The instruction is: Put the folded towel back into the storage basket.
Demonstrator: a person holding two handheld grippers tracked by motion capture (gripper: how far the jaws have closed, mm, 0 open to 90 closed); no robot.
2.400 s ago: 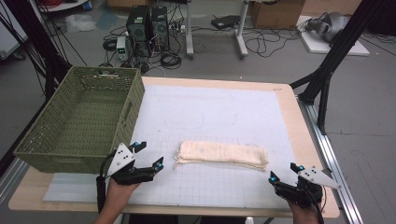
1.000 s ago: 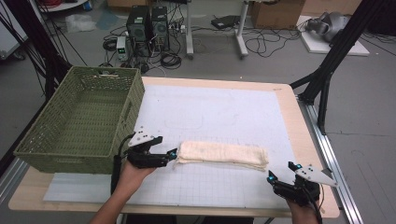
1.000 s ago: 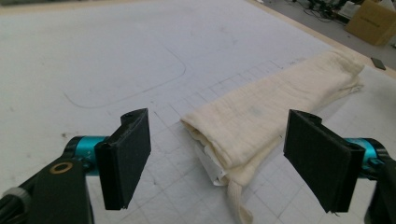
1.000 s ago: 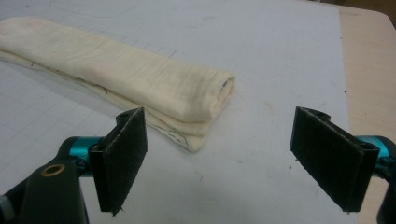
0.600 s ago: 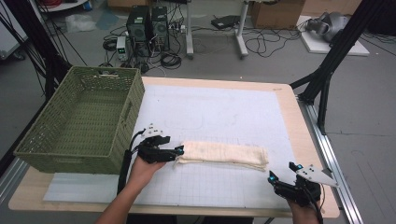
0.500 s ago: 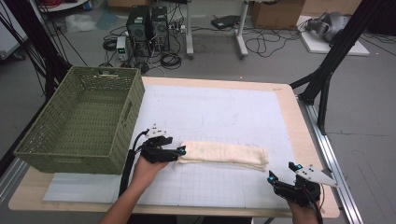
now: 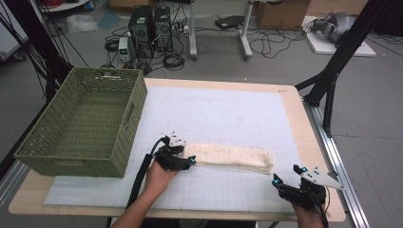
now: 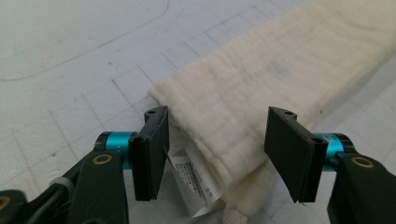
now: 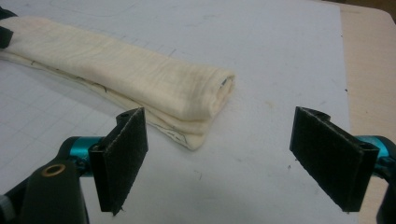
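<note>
A folded cream towel (image 7: 228,155) lies lengthwise on the white gridded mat (image 7: 228,109). My left gripper (image 7: 187,154) is at its left end. In the left gripper view that end (image 8: 261,79), with a white care label (image 8: 191,177), sits between the pads of the left gripper (image 8: 215,135). The jaws have just been closing around it, and I see a gap still at the right pad (image 8: 289,154). My right gripper (image 7: 285,174) rests near the front right corner, open and holding nothing. In its own view the right gripper (image 9: 217,135) faces the towel's right end (image 9: 130,70).
A green woven basket (image 7: 128,114) stands on the table's left side, close behind the left hand. The wooden table edge (image 7: 313,142) runs along the right. Black frame legs, computers and cables are on the floor beyond the table.
The left hand has moved right and down from beside the basket to the towel's left end, and its jaws have narrowed around that end. The right gripper has stayed put.
</note>
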